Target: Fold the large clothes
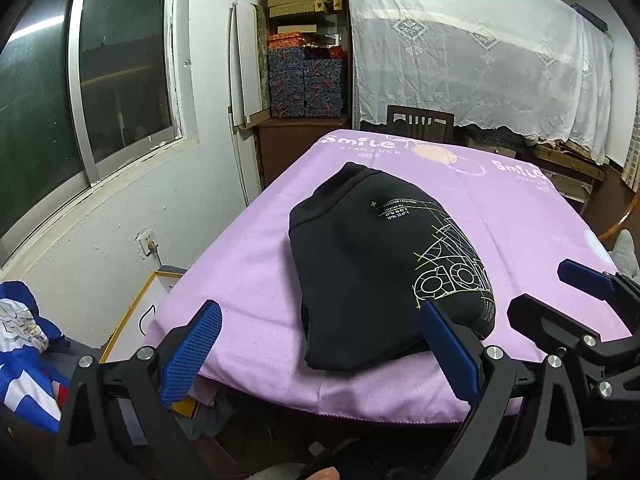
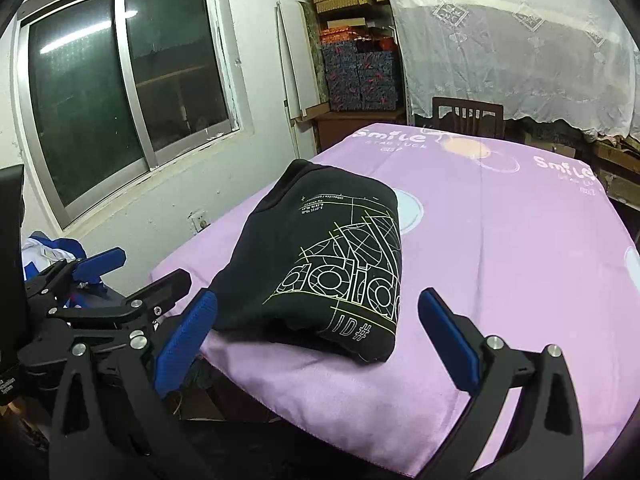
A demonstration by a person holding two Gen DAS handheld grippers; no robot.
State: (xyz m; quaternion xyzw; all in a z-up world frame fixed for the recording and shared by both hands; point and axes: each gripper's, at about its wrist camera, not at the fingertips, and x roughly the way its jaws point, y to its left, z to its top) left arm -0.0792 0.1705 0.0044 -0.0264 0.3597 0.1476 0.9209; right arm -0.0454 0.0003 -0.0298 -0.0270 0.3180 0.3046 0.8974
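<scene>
A black sweatshirt (image 1: 384, 276) lies folded into a compact bundle on the purple cloth (image 1: 256, 280) that covers the table, near the edge closest to the cameras, with its yellow-and-white line print facing up and its collar end pointing toward the far side. The left gripper (image 1: 320, 354) hangs just off that near edge, its blue-padded fingers (image 1: 192, 354) spread wide and holding nothing; the sweatshirt's near edge shows between them but is not touched. The right gripper (image 2: 318, 340) hangs beside it, jaws likewise wide and empty, framing the printed corner of the sweatshirt (image 2: 320, 264) without contact. Each gripper appears at the side of the other's view. A blue-and-white garment (image 1: 24, 344) lies heaped off the table to the left, below the window (image 1: 80, 80). A dark chair (image 1: 420, 122) stands at the table's far end.
</scene>
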